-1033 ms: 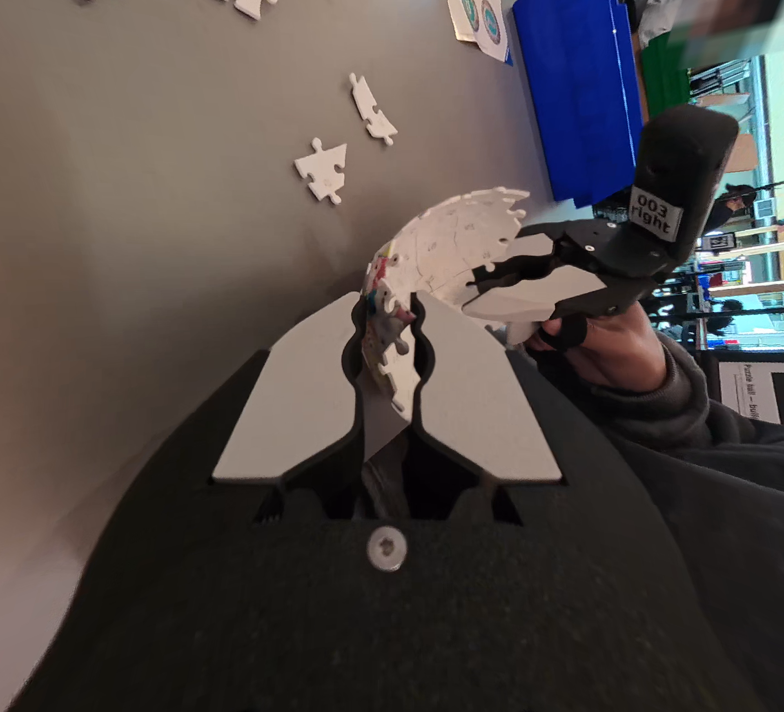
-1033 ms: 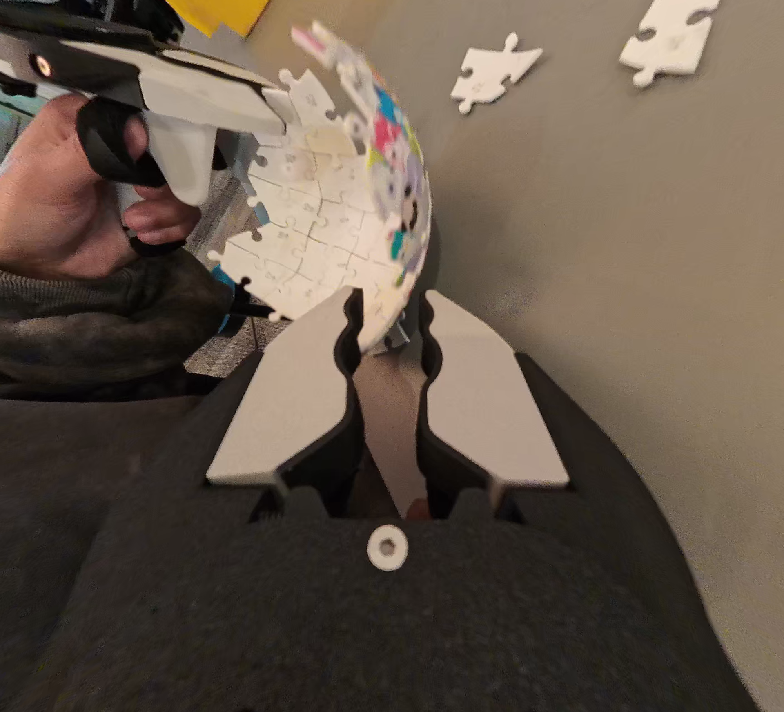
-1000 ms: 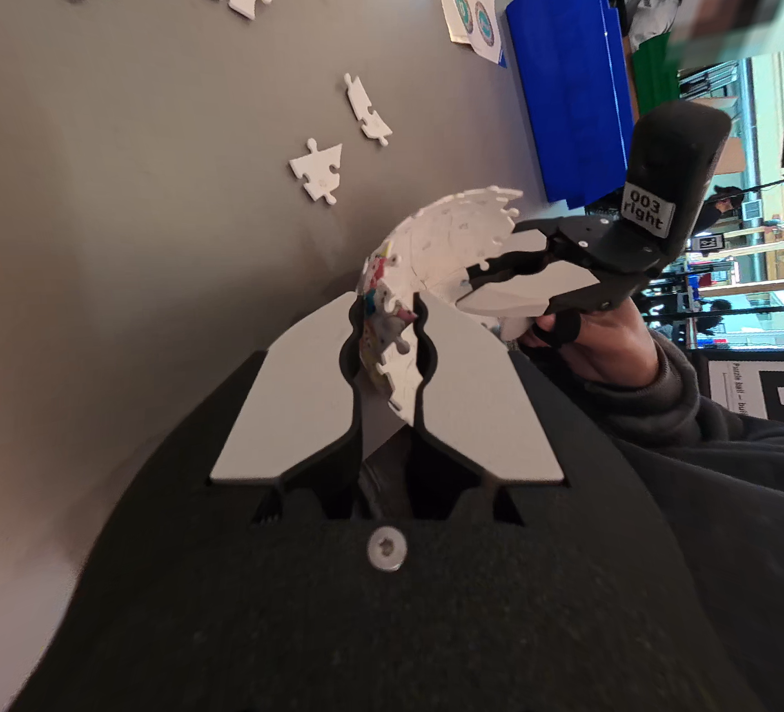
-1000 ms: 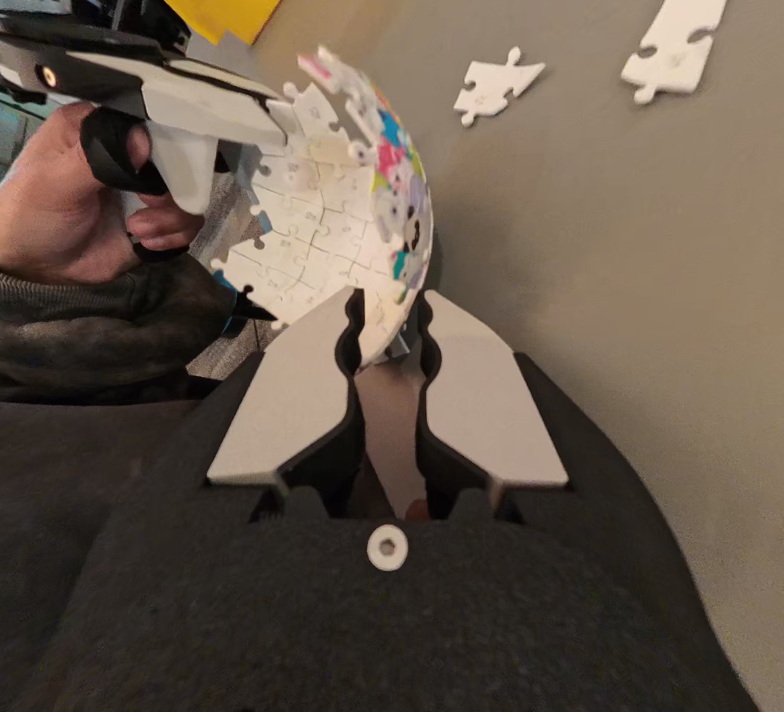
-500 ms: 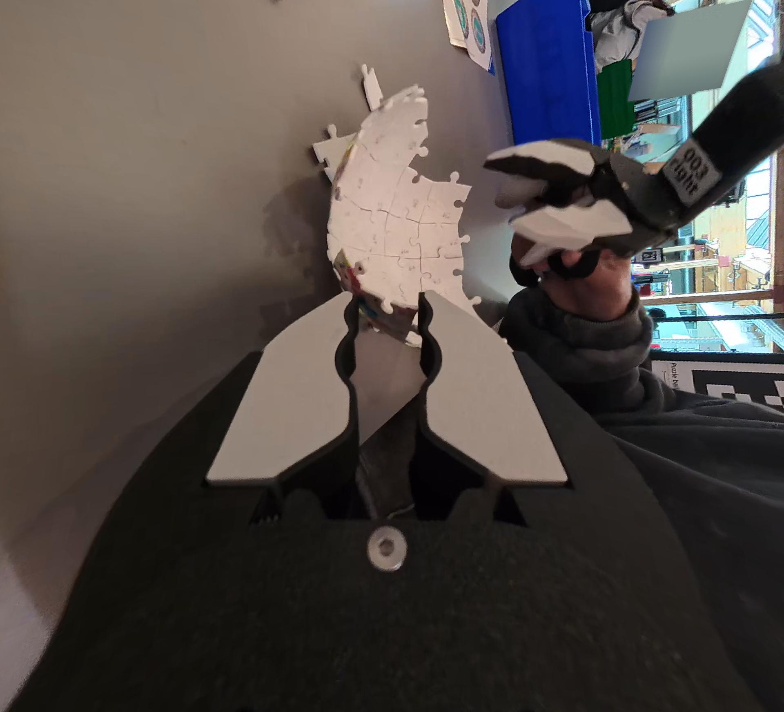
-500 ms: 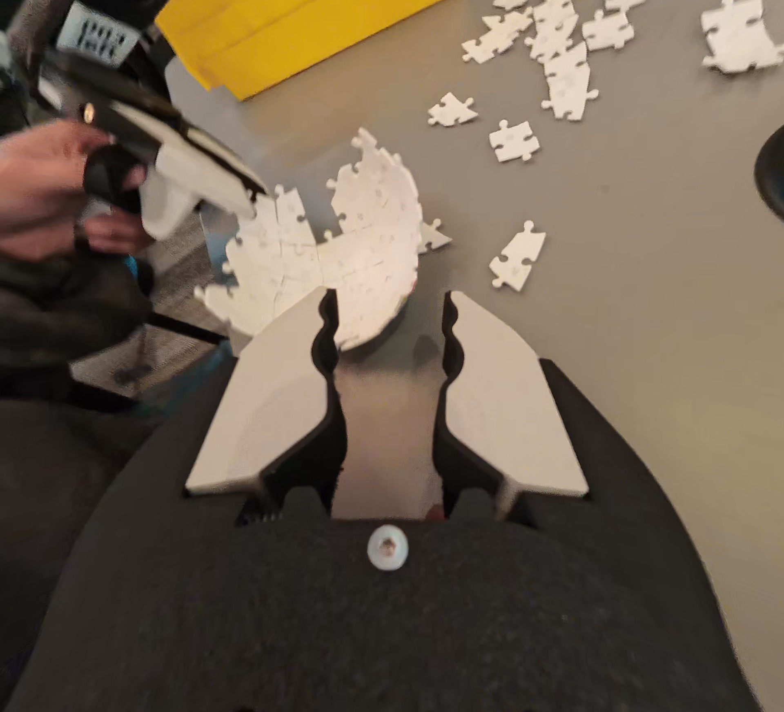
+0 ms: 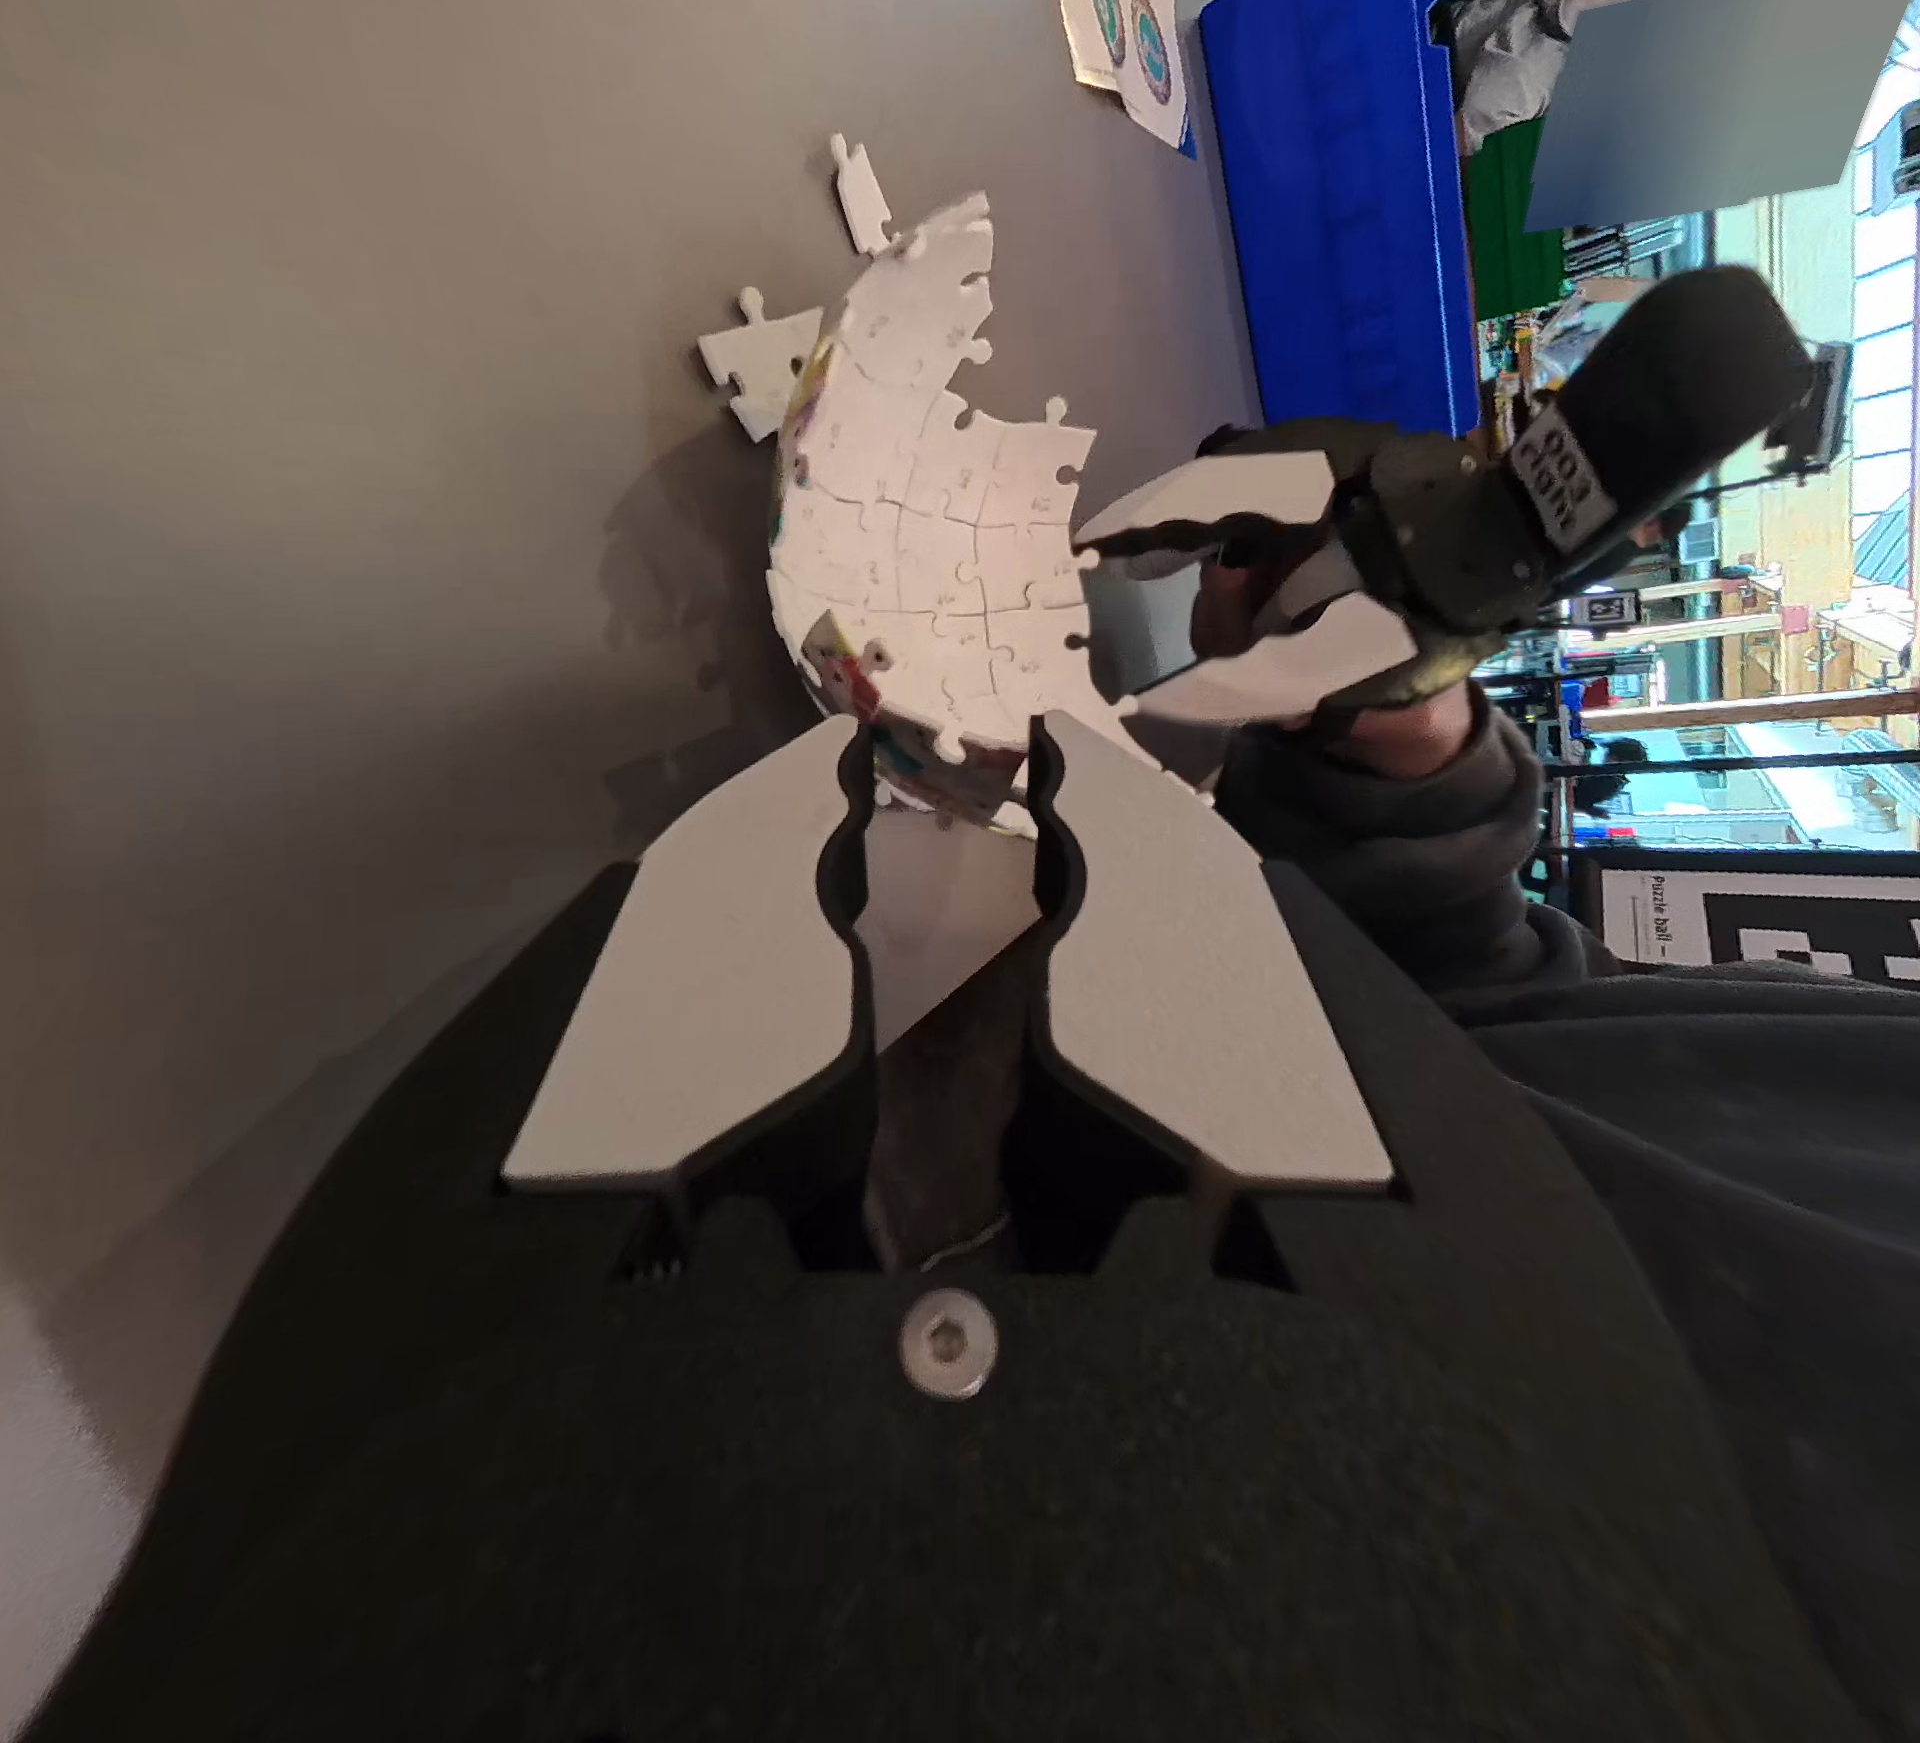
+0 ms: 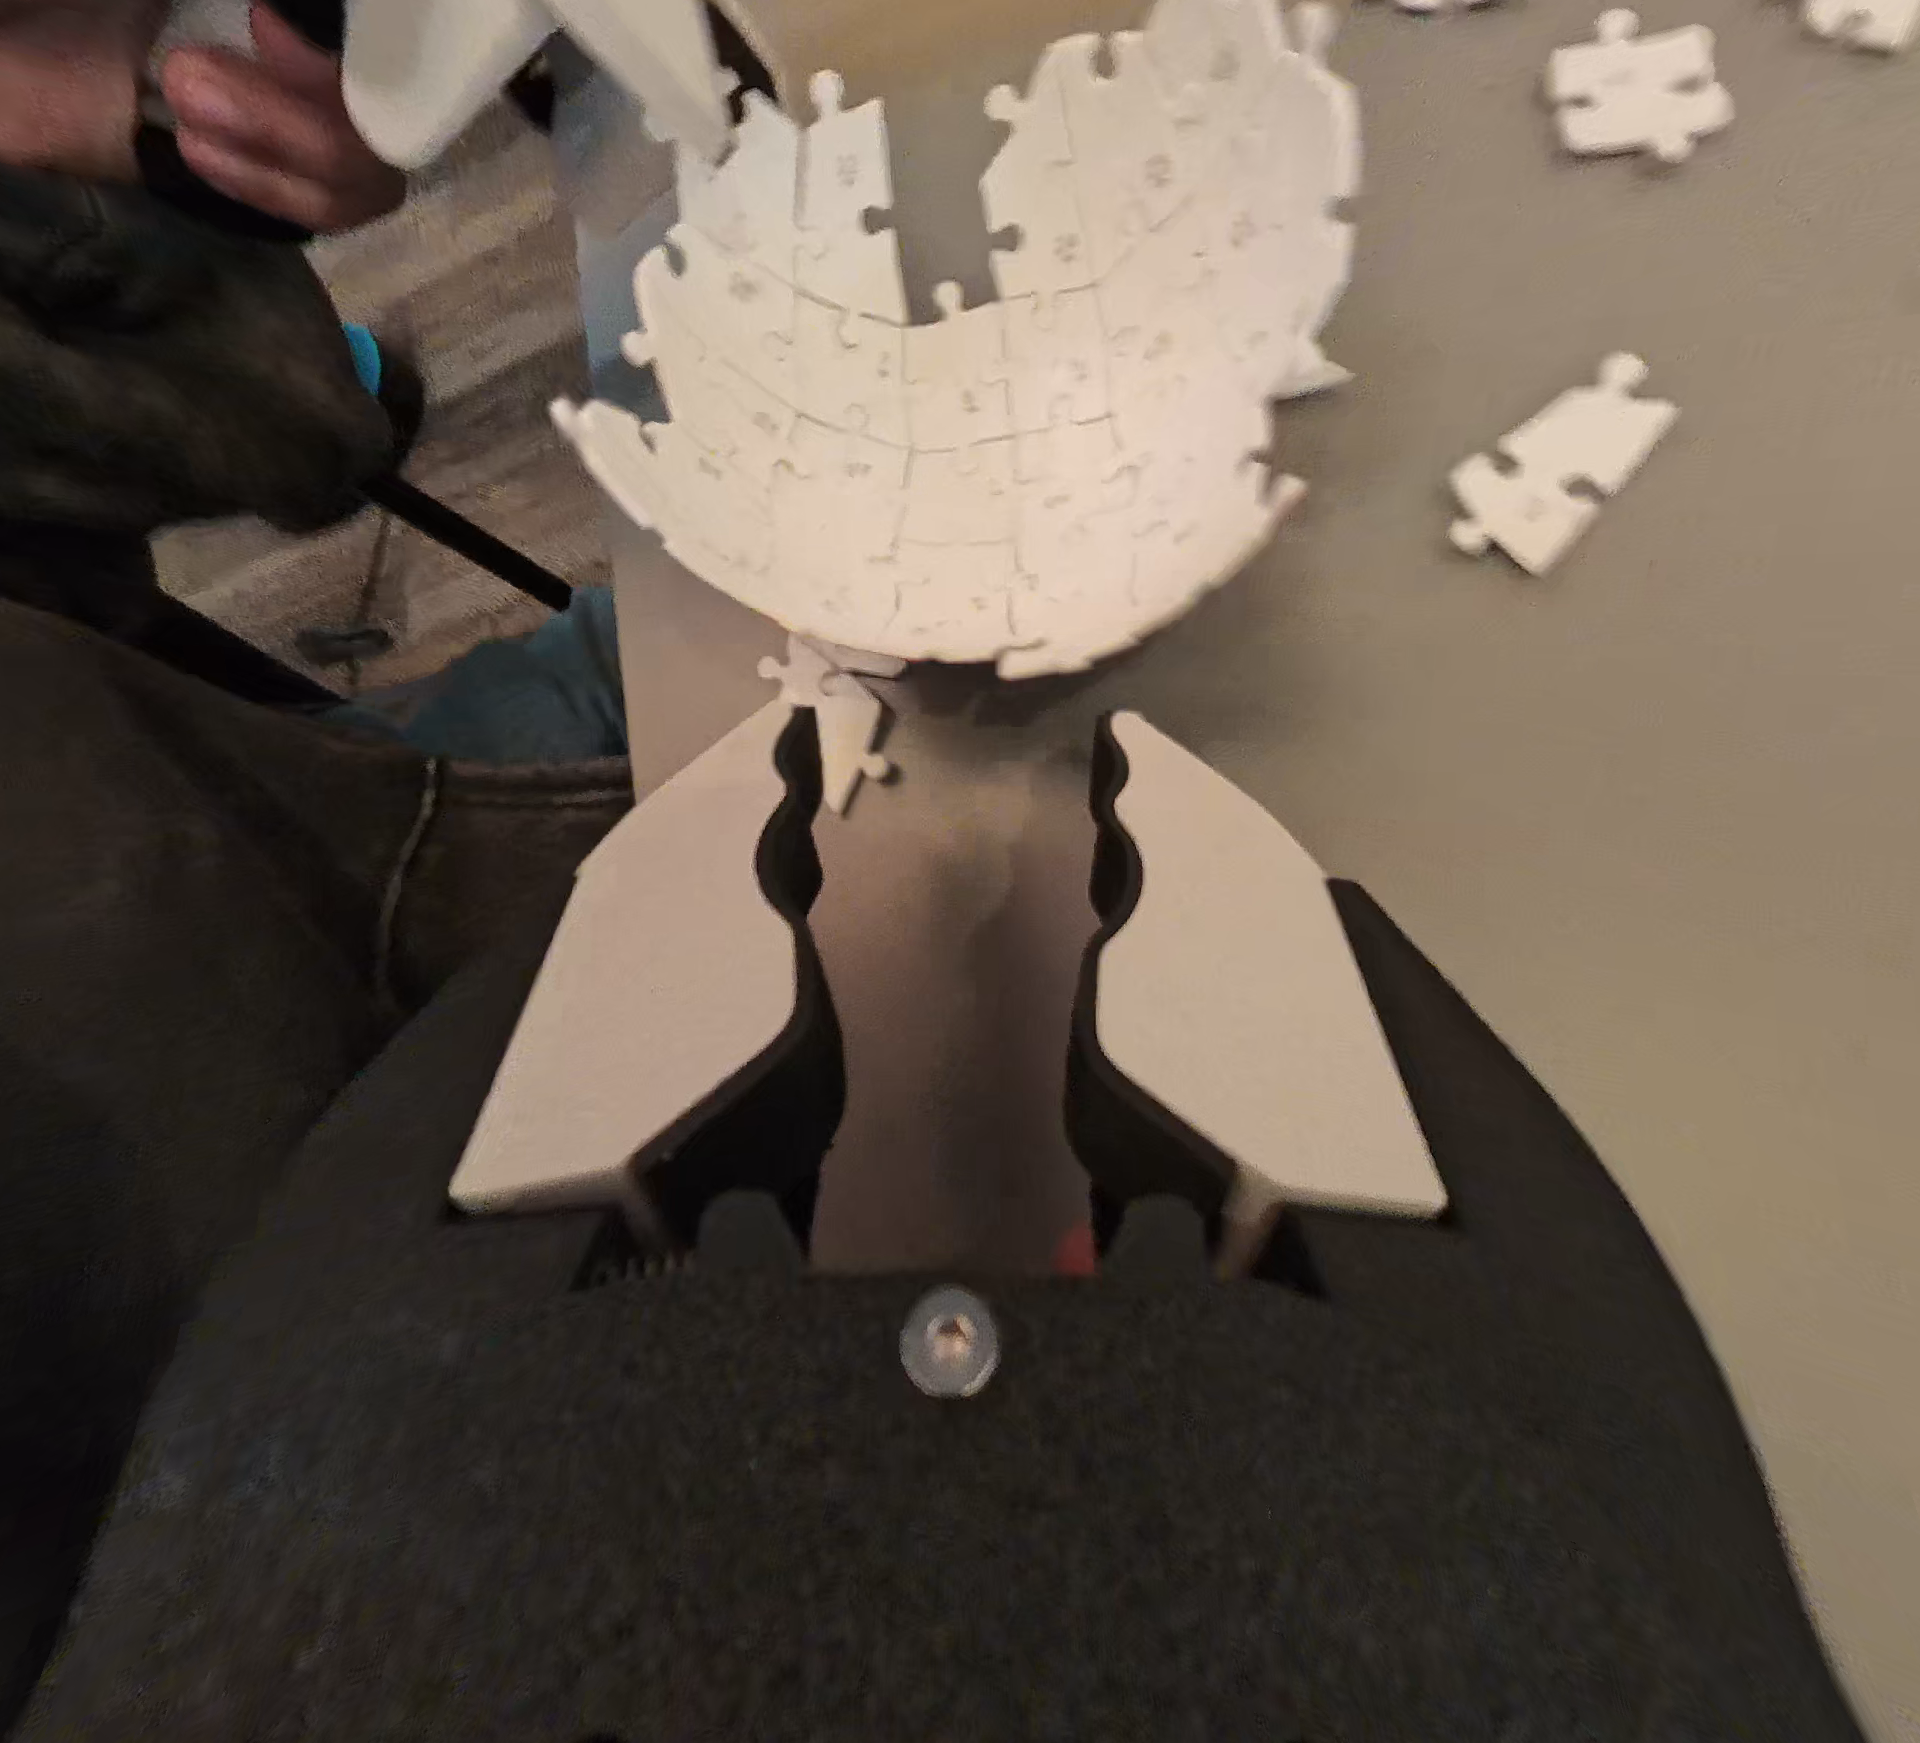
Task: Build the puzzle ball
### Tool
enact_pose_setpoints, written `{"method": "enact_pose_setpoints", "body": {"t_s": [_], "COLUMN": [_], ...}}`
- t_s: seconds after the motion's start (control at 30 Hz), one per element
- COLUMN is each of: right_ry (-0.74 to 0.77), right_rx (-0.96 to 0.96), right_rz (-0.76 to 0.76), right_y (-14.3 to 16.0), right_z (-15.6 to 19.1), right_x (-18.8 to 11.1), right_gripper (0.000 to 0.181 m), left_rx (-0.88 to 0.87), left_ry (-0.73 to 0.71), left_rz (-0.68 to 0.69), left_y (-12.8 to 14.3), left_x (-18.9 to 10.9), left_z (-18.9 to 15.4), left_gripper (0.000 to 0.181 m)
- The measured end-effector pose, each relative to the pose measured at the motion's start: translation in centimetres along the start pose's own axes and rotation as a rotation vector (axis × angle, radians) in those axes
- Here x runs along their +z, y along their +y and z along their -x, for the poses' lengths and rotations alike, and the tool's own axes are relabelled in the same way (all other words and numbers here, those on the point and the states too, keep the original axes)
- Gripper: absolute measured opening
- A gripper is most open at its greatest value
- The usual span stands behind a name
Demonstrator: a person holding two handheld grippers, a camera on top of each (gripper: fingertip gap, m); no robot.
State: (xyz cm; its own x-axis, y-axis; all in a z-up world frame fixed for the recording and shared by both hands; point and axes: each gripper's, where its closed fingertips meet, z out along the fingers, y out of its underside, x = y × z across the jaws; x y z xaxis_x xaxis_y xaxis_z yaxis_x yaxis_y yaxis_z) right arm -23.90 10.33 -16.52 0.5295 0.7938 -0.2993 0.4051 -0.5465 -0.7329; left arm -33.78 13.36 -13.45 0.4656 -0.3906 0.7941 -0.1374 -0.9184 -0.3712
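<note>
Puzzle ball [image 7: 925, 571] roughly half built: curved shell of interlocked pieces, white matte inside, colour print outside, knobbed ragged rim. Upper half being left open.

Shell being gripped at rim edge by left tool [image 7: 951, 758], jaws narrow on it; shell sitting just ahead of right tool [image 8: 945, 737], jaws wide, empty.

Loose pieces [image 8: 1558, 478], flat, white, being left scattered on smooth grey tabletop [image 8: 1558, 810] beyond right tool: many still unplaced.

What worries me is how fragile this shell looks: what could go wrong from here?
The half-built shell stands close to the table edge; a nudge might tip it off.
The open right gripper is near its rim; a careless squeeze could pop joints apart.
A loose piece beneath it may fall.
</note>
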Motion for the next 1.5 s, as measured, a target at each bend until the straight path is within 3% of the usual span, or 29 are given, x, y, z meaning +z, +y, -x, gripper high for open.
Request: {"method": "enact_pose_setpoints", "body": {"t_s": [0.1,0.2,0.33,0.6,1.2,1.5], "right_ry": [-0.065,-0.147,-0.19,-0.287,-0.15,-0.103], "right_rx": [0.268,0.557,0.621,0.83,0.805,0.764], "right_rz": [-0.015,0.055,0.192,0.05,0.03,0.01], "right_y": [-0.2,0.1,1.0,-1.4,-2.9,-3.3], "right_z": [-1.4,-1.5,-0.2,-1.0,-4.0,-4.7], "right_x": [-2.1,-2.1,-0.4,1.2,4.4,3.8], "right_gripper": [0.046,0.028,0.029,0.025,0.007,0.003], "left_rx": [0.028,0.06,0.106,0.187,0.183,0.189], "left_ry": [-0.032,-0.07,-0.105,-0.153,-0.129,-0.105], "left_rz": [-0.029,-0.1,-0.133,-0.147,-0.153,-0.134], "left_y": [0.0,-0.5,-0.4,-0.2,0.0,0.1], "left_x": [0.3,0.5,0.8,0.6,0.0,0.5], "left_z": [-0.3,-0.6,-0.8,-0.9,-0.8,-1.2], "left_gripper": [0.027,0.027,0.027,0.028,0.029,0.03]}}
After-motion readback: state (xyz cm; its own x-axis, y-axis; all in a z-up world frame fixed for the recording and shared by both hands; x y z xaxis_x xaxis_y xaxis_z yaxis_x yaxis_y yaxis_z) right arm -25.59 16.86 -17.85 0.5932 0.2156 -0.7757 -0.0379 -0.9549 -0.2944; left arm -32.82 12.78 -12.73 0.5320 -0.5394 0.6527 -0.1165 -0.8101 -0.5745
